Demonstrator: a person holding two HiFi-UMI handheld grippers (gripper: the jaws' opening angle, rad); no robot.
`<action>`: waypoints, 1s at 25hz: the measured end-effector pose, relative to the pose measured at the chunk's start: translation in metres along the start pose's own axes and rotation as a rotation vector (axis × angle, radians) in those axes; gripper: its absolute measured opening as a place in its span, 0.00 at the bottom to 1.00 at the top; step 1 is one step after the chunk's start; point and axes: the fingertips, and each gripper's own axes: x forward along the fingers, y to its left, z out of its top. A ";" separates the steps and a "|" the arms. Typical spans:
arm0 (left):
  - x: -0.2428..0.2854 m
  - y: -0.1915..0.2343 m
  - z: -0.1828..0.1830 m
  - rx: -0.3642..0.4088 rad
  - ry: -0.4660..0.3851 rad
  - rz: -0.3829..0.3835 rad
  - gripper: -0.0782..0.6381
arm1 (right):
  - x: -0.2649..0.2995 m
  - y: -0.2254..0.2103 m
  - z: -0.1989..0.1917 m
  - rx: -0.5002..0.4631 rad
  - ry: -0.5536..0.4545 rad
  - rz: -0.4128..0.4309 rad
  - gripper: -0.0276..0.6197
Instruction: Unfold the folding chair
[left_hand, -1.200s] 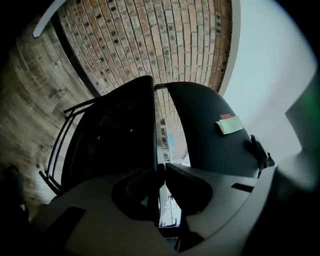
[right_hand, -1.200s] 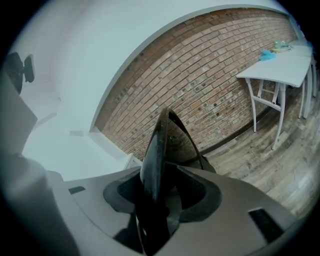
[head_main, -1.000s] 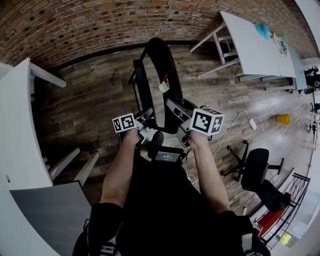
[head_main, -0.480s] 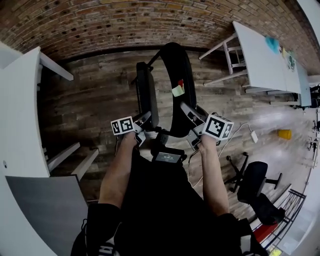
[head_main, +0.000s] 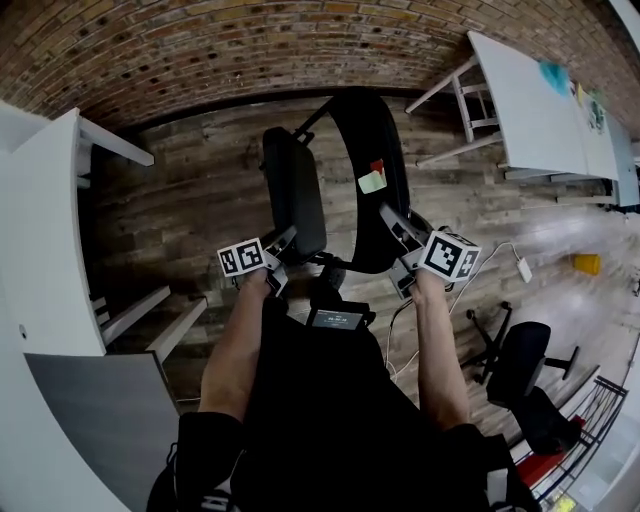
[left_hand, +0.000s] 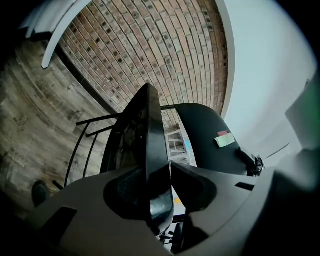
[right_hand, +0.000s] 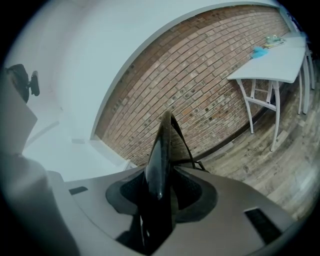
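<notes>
The black folding chair stands on the wood floor in front of me, partly spread. Its seat (head_main: 293, 195) is on the left. Its rounded backrest (head_main: 372, 130), which bears a green and red sticky note (head_main: 373, 180), is on the right. My left gripper (head_main: 285, 258) straddles the seat's near edge (left_hand: 150, 130). Its jaws are opening and a slit of light shows beside the right pad. My right gripper (head_main: 394, 250) is closing on the backrest's near edge (right_hand: 162, 150), and both pads touch it.
White tables (head_main: 40, 260) stand close on the left, and another white table (head_main: 530, 100) is at the back right. A black office chair (head_main: 520, 360) and a white cable (head_main: 500, 255) lie to the right. A brick wall (head_main: 200, 50) runs behind the chair.
The seat and backrest have spread further apart. My right gripper has moved right with the backrest and its jaws have narrowed onto it. The left gripper has stayed at the seat edge.
</notes>
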 end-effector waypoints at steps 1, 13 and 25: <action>0.001 0.000 0.000 0.006 0.003 0.012 0.30 | -0.002 -0.004 0.002 0.002 0.000 0.001 0.26; -0.015 0.043 0.001 0.013 0.008 0.128 0.33 | -0.010 -0.053 0.001 -0.060 -0.021 -0.075 0.19; -0.021 0.064 0.000 0.013 -0.005 0.184 0.36 | -0.026 -0.107 0.009 -0.033 -0.035 -0.067 0.17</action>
